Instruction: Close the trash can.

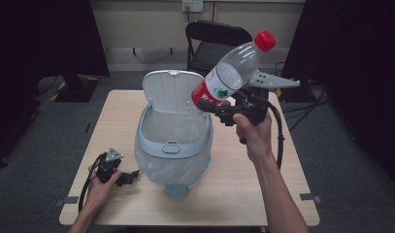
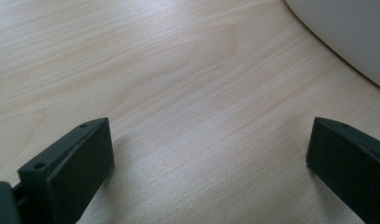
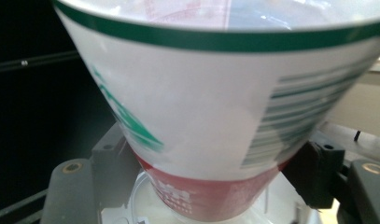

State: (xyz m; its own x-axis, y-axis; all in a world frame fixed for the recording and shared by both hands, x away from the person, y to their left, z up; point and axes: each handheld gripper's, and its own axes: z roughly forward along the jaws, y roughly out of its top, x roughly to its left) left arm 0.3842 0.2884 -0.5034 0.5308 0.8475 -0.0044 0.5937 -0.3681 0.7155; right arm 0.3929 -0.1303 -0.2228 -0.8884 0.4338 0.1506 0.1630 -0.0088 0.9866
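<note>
High view puts the right hand-held gripper (image 1: 219, 108) right of centre, clenched on the lower part of a bottle (image 1: 232, 71) at its red-and-white label. The bottle tilts up to the upper right, its red cap (image 1: 265, 41) highest and its base lowest, hanging over the right rim of an open bin (image 1: 173, 145) at the frame's centre. The bin's lid (image 1: 170, 90) stands raised behind the opening, and a clear liner bulges out over the front.

Right gripper view has the label pressed between both jaws, with the pale bin interior low in the frame beyond the bottle's base.

Risks, as I judge them: the hold is near the base, so most of the bottle leans out beyond the jaws; a smooth round wall could twist or slide in the grip. Released from here, the base may strike the right rim and tip the bottle out onto the worktop (image 1: 282, 184). A push against the upright lid could swing it shut.

At lower left, the left hand-held gripper (image 1: 129, 175) lies low on the worktop, just beside the bin's front. Left gripper view shows its jaws spread wide, grasping nothing.
</note>
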